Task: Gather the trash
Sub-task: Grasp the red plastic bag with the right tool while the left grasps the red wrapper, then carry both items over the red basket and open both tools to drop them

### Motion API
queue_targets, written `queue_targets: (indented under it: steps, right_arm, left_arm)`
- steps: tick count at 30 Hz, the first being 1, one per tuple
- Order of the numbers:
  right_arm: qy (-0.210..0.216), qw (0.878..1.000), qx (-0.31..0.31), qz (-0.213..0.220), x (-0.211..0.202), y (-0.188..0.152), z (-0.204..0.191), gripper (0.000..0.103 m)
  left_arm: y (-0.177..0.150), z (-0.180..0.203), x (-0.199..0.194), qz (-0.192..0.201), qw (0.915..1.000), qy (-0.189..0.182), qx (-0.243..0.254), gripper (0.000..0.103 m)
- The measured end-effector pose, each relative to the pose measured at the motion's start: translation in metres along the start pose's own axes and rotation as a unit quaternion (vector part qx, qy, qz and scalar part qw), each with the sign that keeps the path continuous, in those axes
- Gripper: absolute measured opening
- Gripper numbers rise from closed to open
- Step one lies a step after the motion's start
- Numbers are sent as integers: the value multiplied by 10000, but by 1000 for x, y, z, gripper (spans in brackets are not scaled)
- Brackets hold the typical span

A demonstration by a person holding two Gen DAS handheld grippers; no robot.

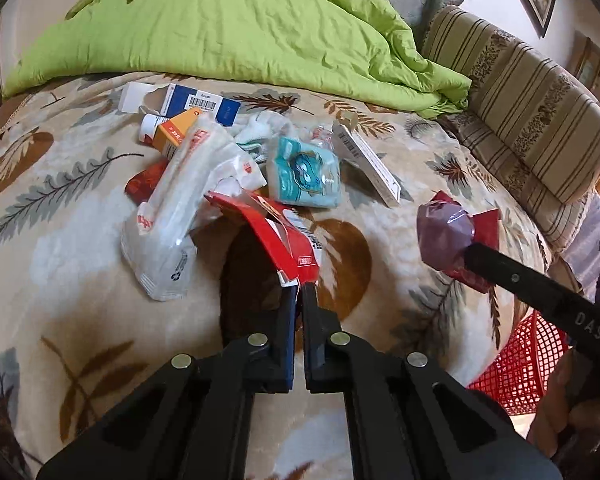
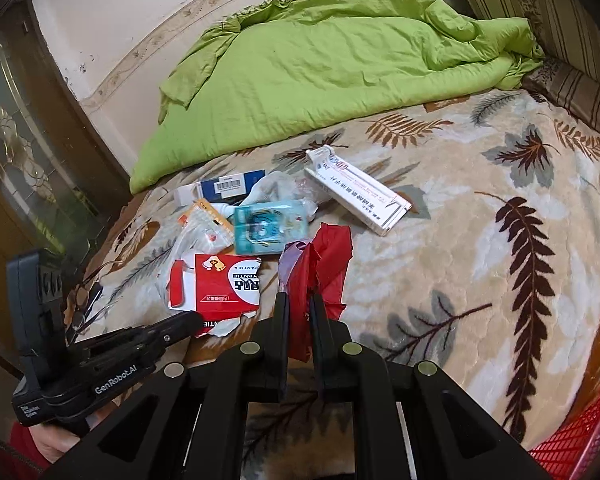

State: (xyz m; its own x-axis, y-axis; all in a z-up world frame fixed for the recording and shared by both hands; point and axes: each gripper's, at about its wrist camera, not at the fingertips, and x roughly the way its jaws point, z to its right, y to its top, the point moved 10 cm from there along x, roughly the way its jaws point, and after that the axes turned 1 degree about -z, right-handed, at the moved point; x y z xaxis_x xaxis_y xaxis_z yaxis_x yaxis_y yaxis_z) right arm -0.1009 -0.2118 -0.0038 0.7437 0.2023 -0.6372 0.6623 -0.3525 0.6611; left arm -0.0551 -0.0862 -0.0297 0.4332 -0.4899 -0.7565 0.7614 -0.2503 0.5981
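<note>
Two pieces of trash are gripped — a torn red carton (image 1: 284,236) by the closed left gripper (image 1: 299,286), a crumpled red wrapper (image 2: 320,276) by the closed right gripper (image 2: 300,300). Beyond both tips, a teal packet (image 1: 306,174) and white box (image 2: 360,192) are seen on the blanket (image 2: 480,240) — a red basket (image 1: 520,364) lies right.

The quilt (image 2: 340,60) is lime green, the blanket (image 2: 480,240) beige with brown and grey leaves, the basket (image 1: 520,364) red mesh.
</note>
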Motion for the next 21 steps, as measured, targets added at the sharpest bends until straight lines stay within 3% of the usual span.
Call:
queue_targets:
  steps: [8, 15, 21]
  right_arm:
    - [126, 9999, -62, -37, -4, -6, -2, 11]
    - [110, 9999, 58, -65, -14, -13, 15, 11]
    - [108, 9999, 110, -19, -32, -18, 21, 11]
  left_arm:
    - [11, -8, 17, -232, 9984, 132, -500, 7]
    - [22, 2, 25, 14, 9987, 298, -417, 5]
    - [17, 33, 2, 220, 9997, 96, 38, 2]
